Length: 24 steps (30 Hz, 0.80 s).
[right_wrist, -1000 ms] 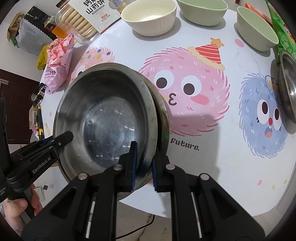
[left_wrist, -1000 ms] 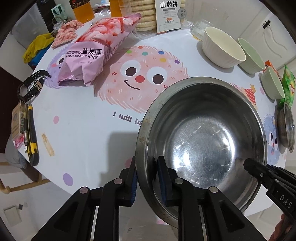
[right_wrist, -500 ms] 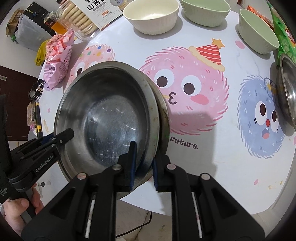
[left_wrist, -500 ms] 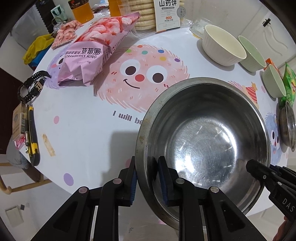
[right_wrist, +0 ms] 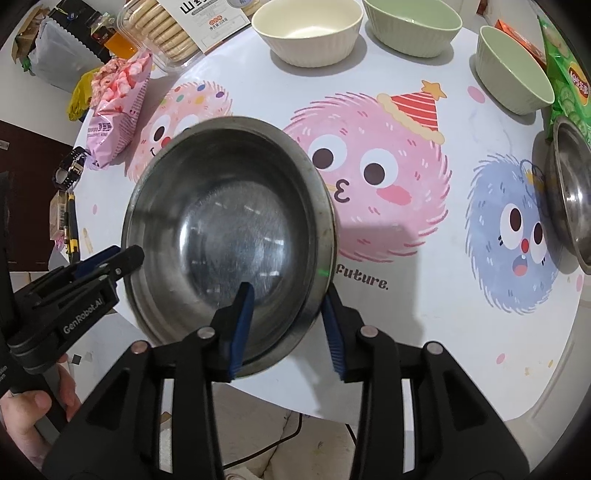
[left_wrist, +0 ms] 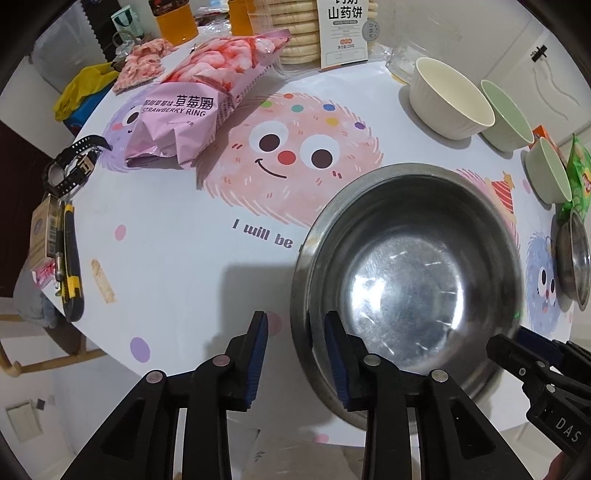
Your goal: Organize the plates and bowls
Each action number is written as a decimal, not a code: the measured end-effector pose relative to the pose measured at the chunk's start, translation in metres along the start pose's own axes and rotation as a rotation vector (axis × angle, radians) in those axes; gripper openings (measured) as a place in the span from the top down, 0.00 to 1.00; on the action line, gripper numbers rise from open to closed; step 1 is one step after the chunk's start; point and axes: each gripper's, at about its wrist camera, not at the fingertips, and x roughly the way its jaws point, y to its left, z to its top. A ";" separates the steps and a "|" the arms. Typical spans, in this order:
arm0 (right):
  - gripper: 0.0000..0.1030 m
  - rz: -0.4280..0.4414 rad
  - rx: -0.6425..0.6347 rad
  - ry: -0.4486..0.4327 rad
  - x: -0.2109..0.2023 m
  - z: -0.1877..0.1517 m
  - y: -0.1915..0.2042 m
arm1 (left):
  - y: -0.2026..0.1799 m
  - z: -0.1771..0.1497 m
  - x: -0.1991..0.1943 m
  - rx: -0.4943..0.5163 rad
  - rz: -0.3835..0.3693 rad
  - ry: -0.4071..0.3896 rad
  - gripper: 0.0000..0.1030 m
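A large steel bowl (left_wrist: 406, 280) (right_wrist: 229, 229) rests on the cartoon-printed table (left_wrist: 166, 258) near its front edge. A second steel rim (right_wrist: 330, 225) shows under its right side. My left gripper (left_wrist: 295, 321) straddles the bowl's near-left rim with its jaws opening, and the blue pads stand off the metal. My right gripper (right_wrist: 288, 295) straddles the near-right rim, jaws also opening, pads clear of the wall. Each gripper shows in the other's view: left gripper (right_wrist: 125, 258), right gripper (left_wrist: 517, 343).
At the back stand a cream bowl (left_wrist: 448, 99) (right_wrist: 306, 29) and two green bowls (left_wrist: 506, 114) (left_wrist: 546, 173). A small steel bowl (left_wrist: 572, 258) (right_wrist: 572, 195) sits at the right edge. A pink snack bag (left_wrist: 192, 107), biscuit packs, a watch (left_wrist: 74, 166) and a utility knife lie left.
Both grippers have let go of the steel bowl's rim: their jaws were pinched on it and now stand apart. The bowl has settled slightly on the table. Neither hand has moved.
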 end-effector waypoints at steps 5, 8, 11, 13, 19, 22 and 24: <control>0.58 -0.001 0.019 0.007 -0.004 -0.004 -0.004 | 0.002 -0.002 -0.004 -0.016 -0.002 -0.006 0.53; 0.47 -0.002 0.022 -0.010 -0.010 -0.005 -0.007 | 0.003 -0.003 -0.010 -0.023 -0.007 -0.022 0.42; 0.29 0.005 0.018 -0.034 -0.019 -0.006 -0.012 | 0.001 -0.003 -0.018 -0.031 -0.055 -0.033 0.21; 0.14 0.014 0.018 -0.046 -0.026 -0.006 -0.018 | -0.005 -0.001 -0.023 -0.022 -0.082 -0.040 0.17; 0.00 0.022 0.071 -0.121 -0.052 -0.013 -0.053 | -0.046 0.007 -0.041 0.092 -0.092 -0.080 0.12; 0.00 0.019 0.120 -0.179 -0.071 -0.019 -0.084 | -0.073 0.011 -0.048 0.158 -0.100 -0.091 0.12; 0.00 0.008 0.156 -0.206 -0.081 -0.024 -0.106 | -0.098 0.015 -0.049 0.205 -0.115 -0.087 0.12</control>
